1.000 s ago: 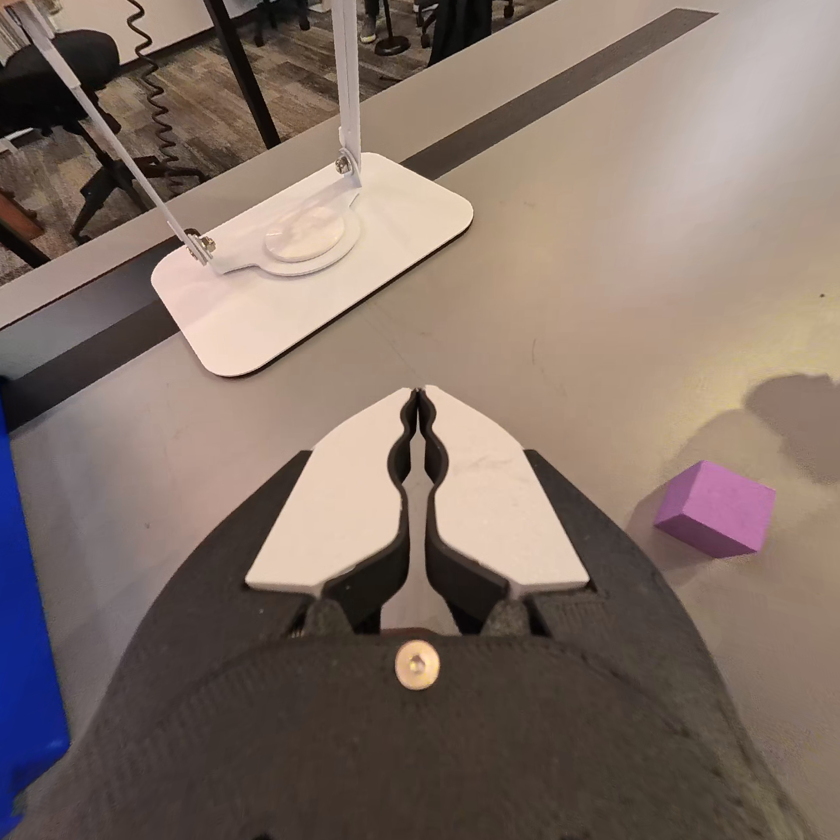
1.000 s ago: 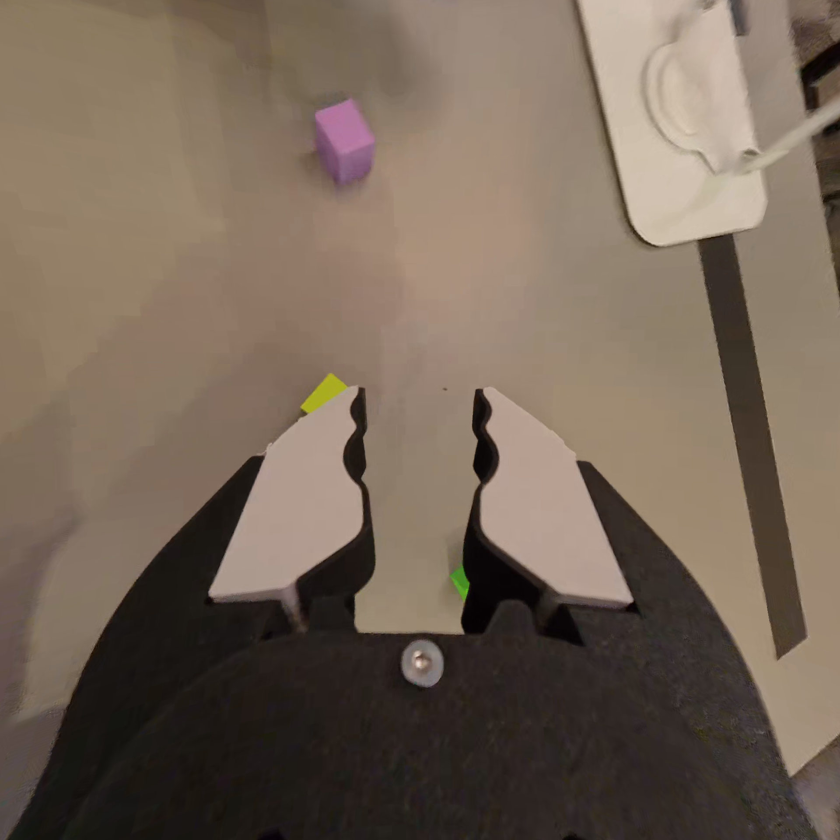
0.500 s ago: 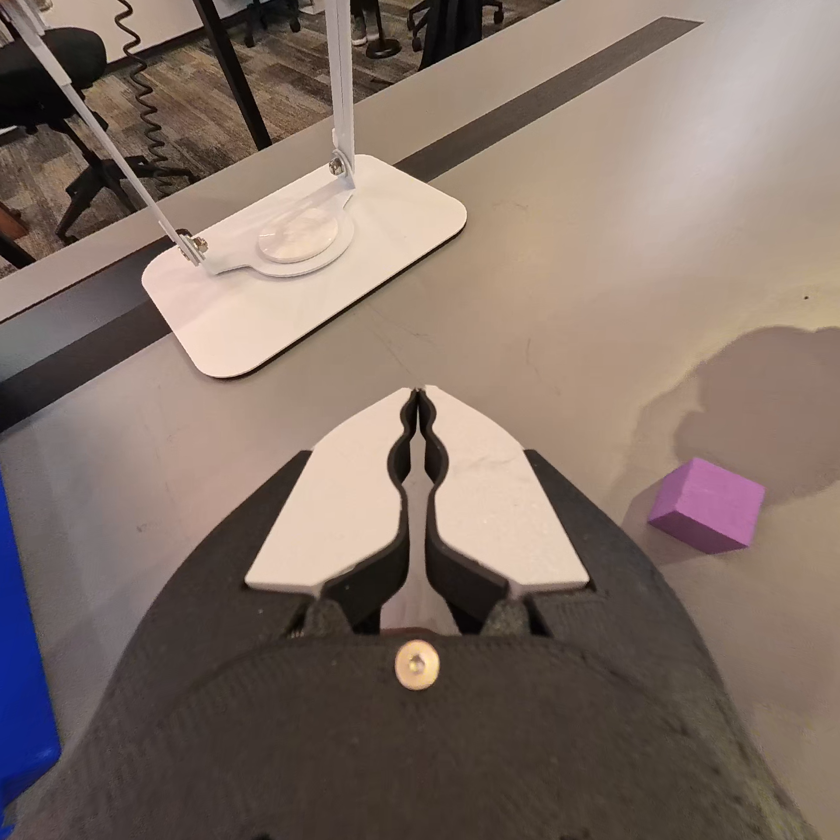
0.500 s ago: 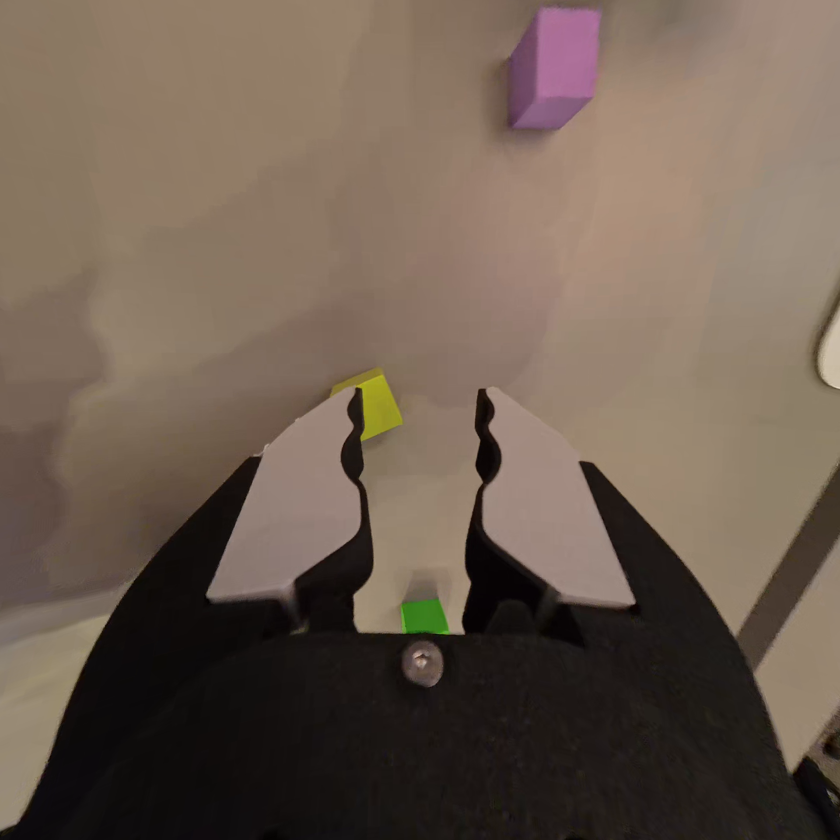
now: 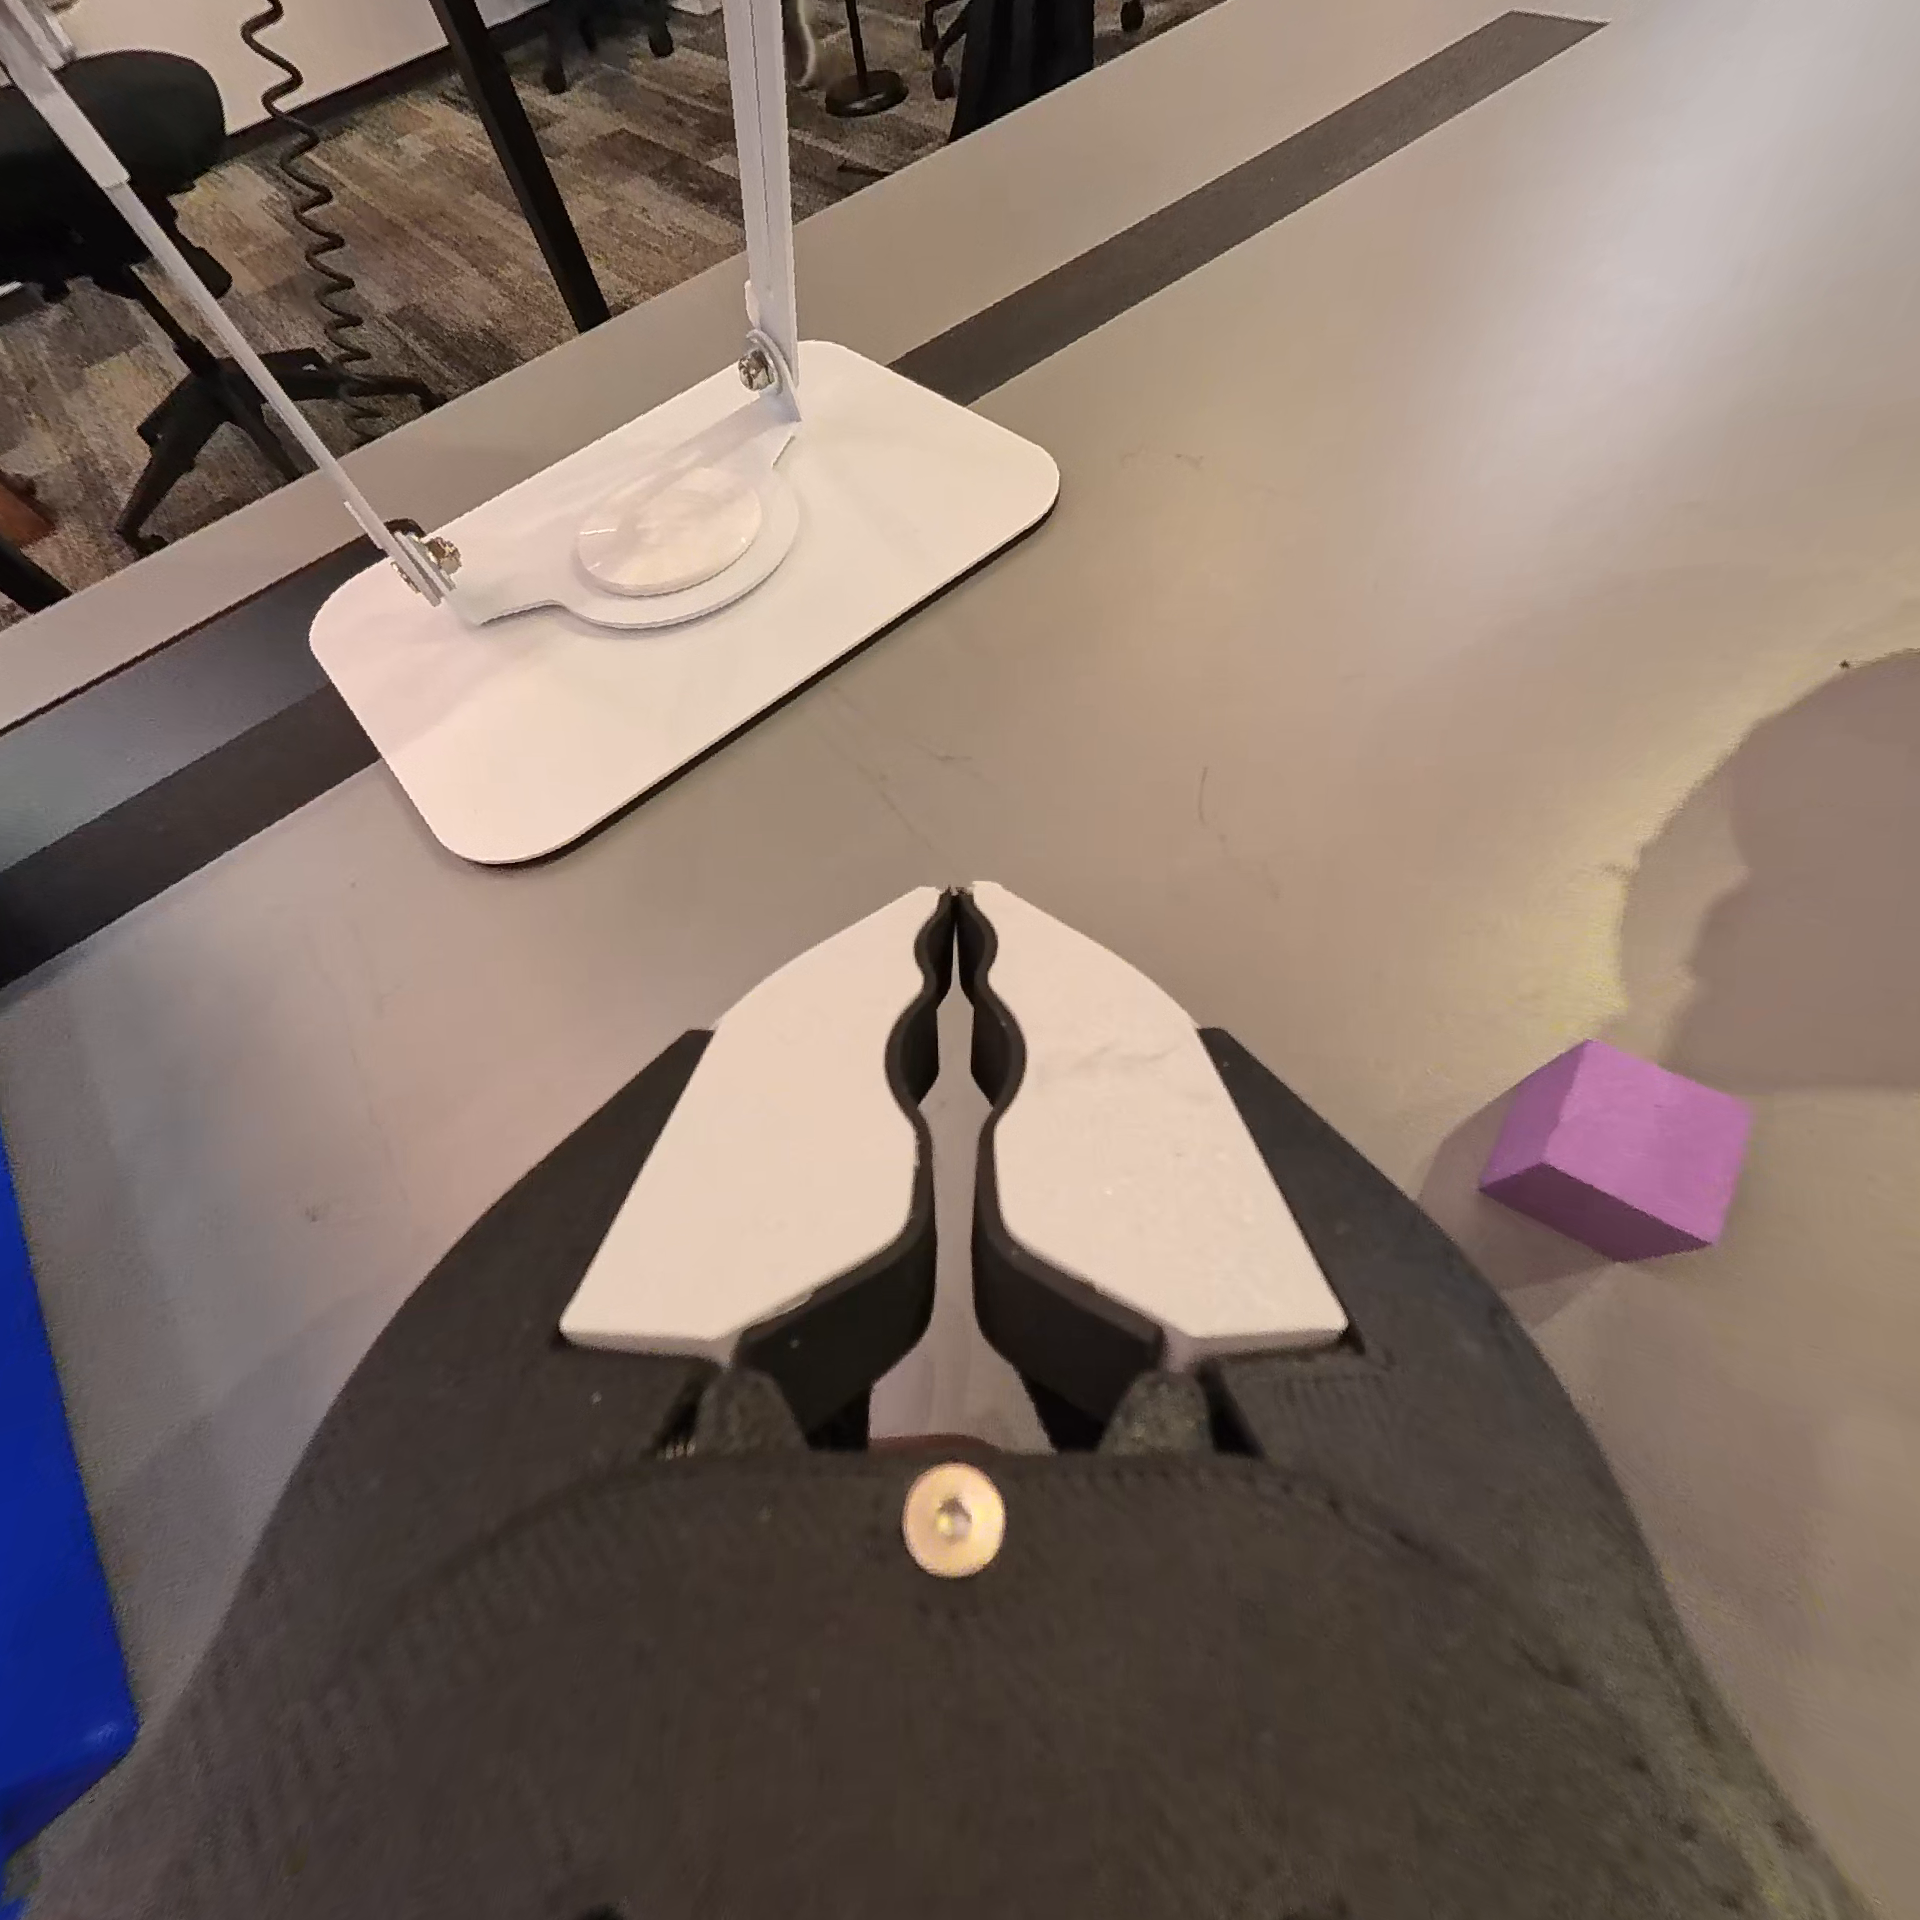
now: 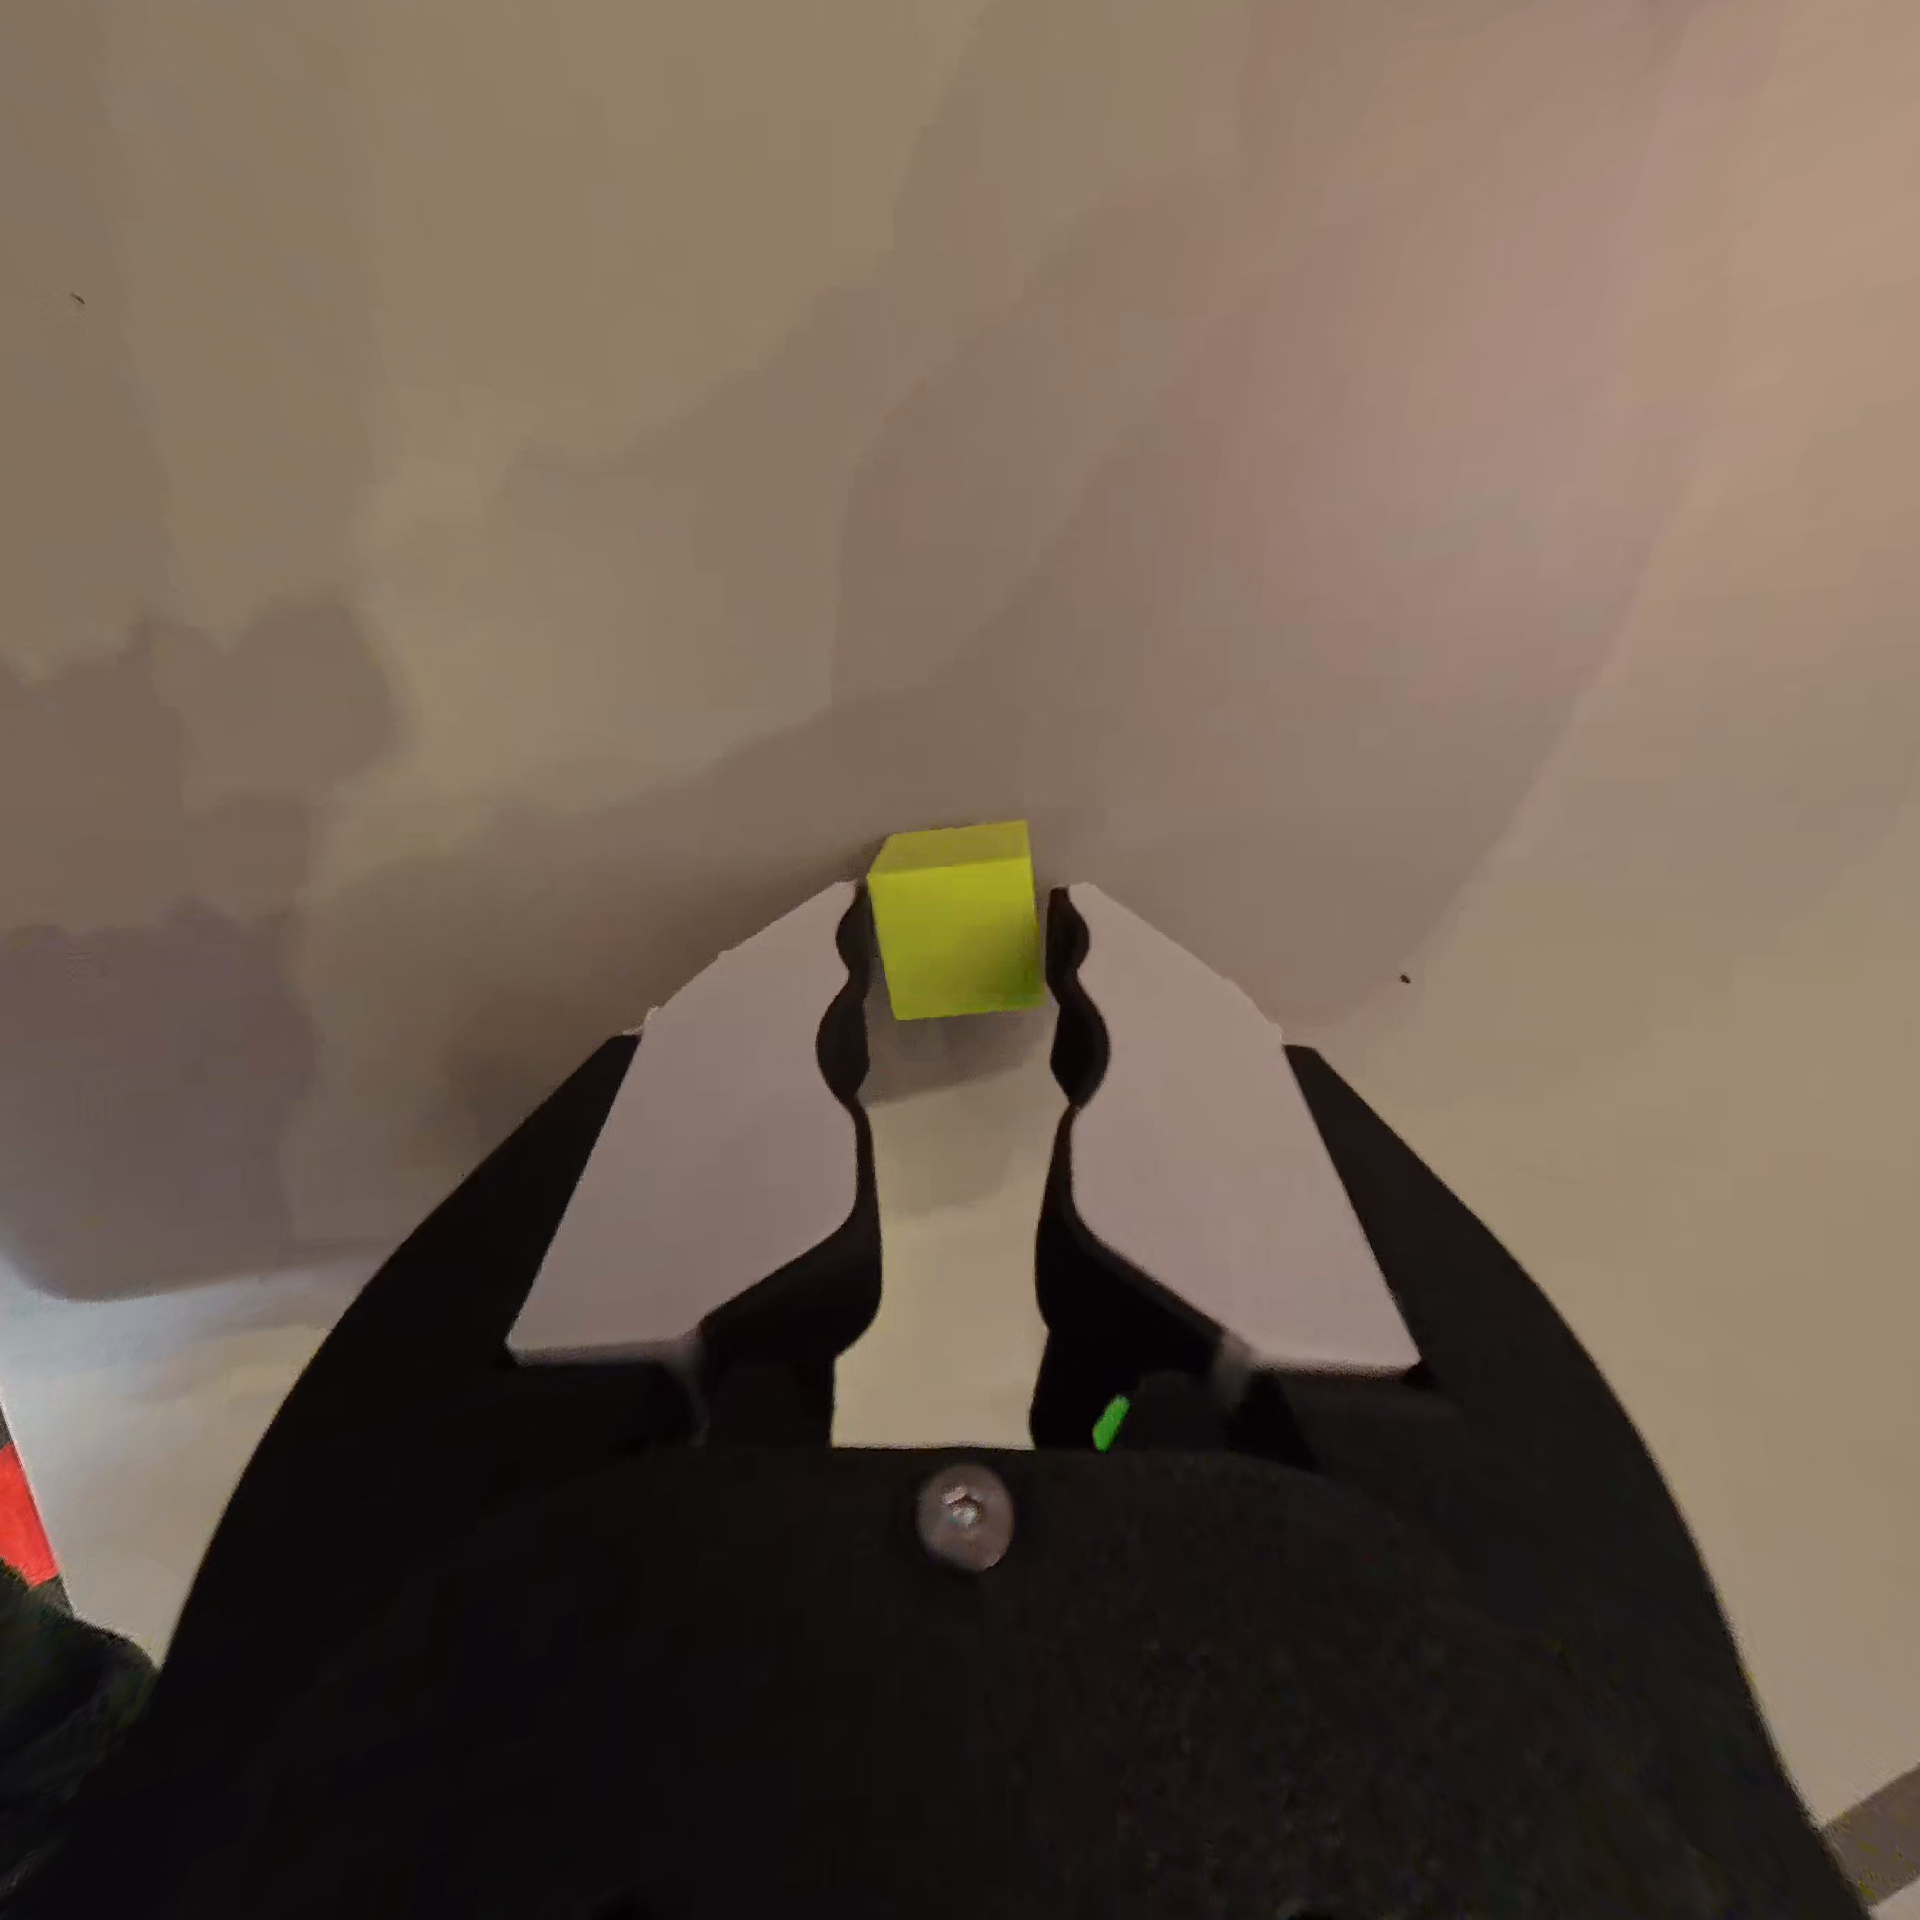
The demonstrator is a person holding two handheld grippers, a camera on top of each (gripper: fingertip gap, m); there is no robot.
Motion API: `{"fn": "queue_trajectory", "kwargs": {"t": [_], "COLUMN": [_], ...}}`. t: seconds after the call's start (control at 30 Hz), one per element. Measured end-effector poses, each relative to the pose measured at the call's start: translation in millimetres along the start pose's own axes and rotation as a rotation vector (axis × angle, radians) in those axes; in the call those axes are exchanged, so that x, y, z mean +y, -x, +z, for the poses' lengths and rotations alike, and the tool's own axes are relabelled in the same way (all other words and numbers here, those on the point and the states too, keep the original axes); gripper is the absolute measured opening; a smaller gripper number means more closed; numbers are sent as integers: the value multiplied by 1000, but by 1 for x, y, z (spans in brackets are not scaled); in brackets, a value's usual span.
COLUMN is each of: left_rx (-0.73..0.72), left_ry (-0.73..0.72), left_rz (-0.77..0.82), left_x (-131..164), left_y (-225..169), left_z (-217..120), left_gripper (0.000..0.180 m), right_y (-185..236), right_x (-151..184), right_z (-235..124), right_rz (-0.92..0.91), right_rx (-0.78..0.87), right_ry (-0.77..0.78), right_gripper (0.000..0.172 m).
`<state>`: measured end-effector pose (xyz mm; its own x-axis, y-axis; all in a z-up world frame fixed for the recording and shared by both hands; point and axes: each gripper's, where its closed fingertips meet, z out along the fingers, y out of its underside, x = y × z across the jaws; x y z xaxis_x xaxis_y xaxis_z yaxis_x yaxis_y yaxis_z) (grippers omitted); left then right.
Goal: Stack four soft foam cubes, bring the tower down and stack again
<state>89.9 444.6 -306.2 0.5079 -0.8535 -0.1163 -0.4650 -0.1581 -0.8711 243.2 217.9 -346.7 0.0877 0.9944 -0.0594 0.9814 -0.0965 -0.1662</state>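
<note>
Grey table [image 5: 1351,520]; left claw [image 5: 955,891] closed, bare; right claw [image 6: 956,904] open around yellow-green cube [image 6: 956,925].

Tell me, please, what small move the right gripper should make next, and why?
Probably ease forward slightly and close the right gripper on the yellow-green cube. The cube sits on the table between the open fingertips, with slim gaps either side, so nothing is gripped yet.

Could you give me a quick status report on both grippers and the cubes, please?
Left gripper shut, empty. Right gripper open, straddling yellow-green cube, not clamped. Purple cube loose on table. No tower, nothing blocking.
</note>
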Motion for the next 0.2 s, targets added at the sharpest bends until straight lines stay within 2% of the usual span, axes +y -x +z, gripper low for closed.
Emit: {"fn": "queue_trajectory", "kwargs": {"t": [0.03,0.2], "left_rx": [1,0], "left_ry": [0,1], "left_rz": [-1,-1], "left_x": [0,0], "left_y": [0,0], "left_z": [0,0], "left_gripper": [0,0], "right_y": [0,0], "right_x": [0,-9], "right_z": [1,-7], "right_rz": [-2,-7], "right_rx": [5,30], "right_ry": [0,-35], "right_gripper": [30,28]}}
